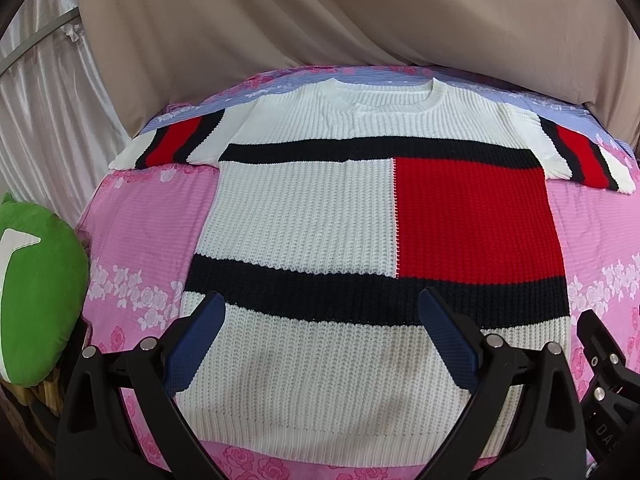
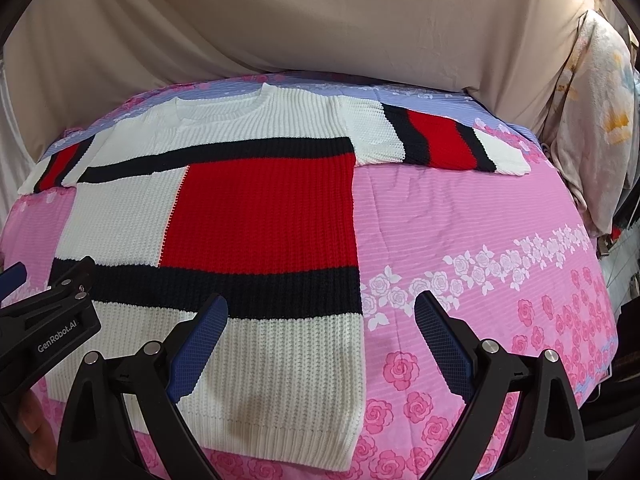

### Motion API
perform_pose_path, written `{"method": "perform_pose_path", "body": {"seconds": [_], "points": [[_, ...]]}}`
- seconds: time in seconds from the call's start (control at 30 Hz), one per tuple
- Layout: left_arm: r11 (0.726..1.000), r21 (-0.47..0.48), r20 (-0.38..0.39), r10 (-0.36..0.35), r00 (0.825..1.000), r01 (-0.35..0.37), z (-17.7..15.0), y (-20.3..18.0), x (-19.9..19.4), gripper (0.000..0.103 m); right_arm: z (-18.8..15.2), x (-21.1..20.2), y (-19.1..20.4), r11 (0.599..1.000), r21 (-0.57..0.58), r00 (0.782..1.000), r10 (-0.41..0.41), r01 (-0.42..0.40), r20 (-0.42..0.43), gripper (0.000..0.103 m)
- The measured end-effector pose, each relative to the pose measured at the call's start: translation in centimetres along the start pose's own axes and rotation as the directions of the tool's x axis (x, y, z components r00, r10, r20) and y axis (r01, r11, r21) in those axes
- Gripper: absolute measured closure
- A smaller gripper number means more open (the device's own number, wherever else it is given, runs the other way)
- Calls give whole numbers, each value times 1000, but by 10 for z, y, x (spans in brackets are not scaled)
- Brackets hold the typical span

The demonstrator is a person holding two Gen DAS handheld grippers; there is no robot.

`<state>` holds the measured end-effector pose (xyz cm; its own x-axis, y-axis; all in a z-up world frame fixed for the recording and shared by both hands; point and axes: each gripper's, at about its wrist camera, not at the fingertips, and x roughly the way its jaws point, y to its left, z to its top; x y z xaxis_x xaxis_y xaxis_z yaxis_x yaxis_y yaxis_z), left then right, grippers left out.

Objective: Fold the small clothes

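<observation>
A white knit sweater with a red block and black bands lies flat, front up, on the pink bed, both short sleeves spread out; it also shows in the right wrist view. My left gripper is open and empty, hovering over the sweater's lower part near the hem. My right gripper is open and empty above the sweater's lower right corner, its left finger over the knit and its right finger over the bedsheet. The left gripper's body shows at the left edge of the right wrist view.
The pink floral bedsheet covers the bed. A beige cloth hangs behind it. A green plush cushion sits at the bed's left edge. A pale floral fabric hangs at the right. White curtains hang at far left.
</observation>
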<state>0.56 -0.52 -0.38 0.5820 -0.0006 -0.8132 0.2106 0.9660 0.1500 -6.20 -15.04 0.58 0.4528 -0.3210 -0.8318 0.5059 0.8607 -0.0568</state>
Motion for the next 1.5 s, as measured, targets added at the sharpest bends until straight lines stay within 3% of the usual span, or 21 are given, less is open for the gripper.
{"method": "perform_pose_path", "body": {"seconds": [0.4, 0.6, 0.73, 0.87, 0.93, 1.0, 1.13, 1.2, 1.23, 1.27, 1.3, 1.37, 1.4, 1.47, 1.5], "points": [[999, 50, 0, 4, 1000, -4, 1, 12, 12, 8, -3, 12, 12, 1000, 15, 999, -14, 15, -45, 10], [993, 113, 26, -24, 999, 21, 18, 21, 24, 8, 6, 27, -1, 989, 143, 994, 43, -29, -100, 11], [994, 28, 20, -106, 994, 106, 36, 19, 32, 8, 41, 48, -82, 934, 350, 992, 102, -68, -79, 11], [993, -66, -5, -94, 996, 94, 48, 11, 40, 8, 85, 101, -214, 823, 565, 994, 104, -61, -44, 13], [990, -109, -15, -90, 996, 88, 50, 5, 40, 8, 107, 133, -272, 783, 622, 997, 57, -10, -56, 21], [987, -133, -20, -91, 996, 88, 53, -3, 40, 8, 126, 163, -316, 764, 645, 997, 36, 14, -63, 23], [981, -179, -34, -83, 996, 76, 59, -19, 42, 8, 148, 226, -382, 692, 722, 993, 84, -2, -79, 26], [975, -200, -41, -102, 994, 91, 62, -24, 43, 8, 153, 252, -396, 658, 753, 990, 115, -16, -79, 46], [975, -202, -44, -106, 993, 95, 62, -25, 44, 8, 156, 258, -397, 657, 754, 990, 118, -22, -75, 49], [974, -201, -46, -112, 993, 101, 64, -27, 45, 8, 161, 260, -395, 668, 744, 994, 91, -13, -65, 69], [974, -200, -46, -115, 992, 103, 66, -27, 46, 8, 168, 262, -391, 681, 731, 994, 102, -42, -39, 96], [974, -201, -37, -119, 992, 109, 71, -25, 47, 8, 181, 261, -381, 681, 728, 992, 126, -75, -15, 96], [973, -203, -28, -123, 992, 115, 73, -22, 47, 8, 192, 250, -371, 677, 723, 987, 151, -141, 52, 96], [968, -207, -1, -142, 990, 139, 81, -12, 45, 8, 223, 217, -339, 717, 648, 966, 202, -258, 161, 96], [966, -210, 11, -153, 988, 152, 85, -7, 45, 8, 246, 190, -306, 754, 564, 942, 250, -336, 225, 96]]}}
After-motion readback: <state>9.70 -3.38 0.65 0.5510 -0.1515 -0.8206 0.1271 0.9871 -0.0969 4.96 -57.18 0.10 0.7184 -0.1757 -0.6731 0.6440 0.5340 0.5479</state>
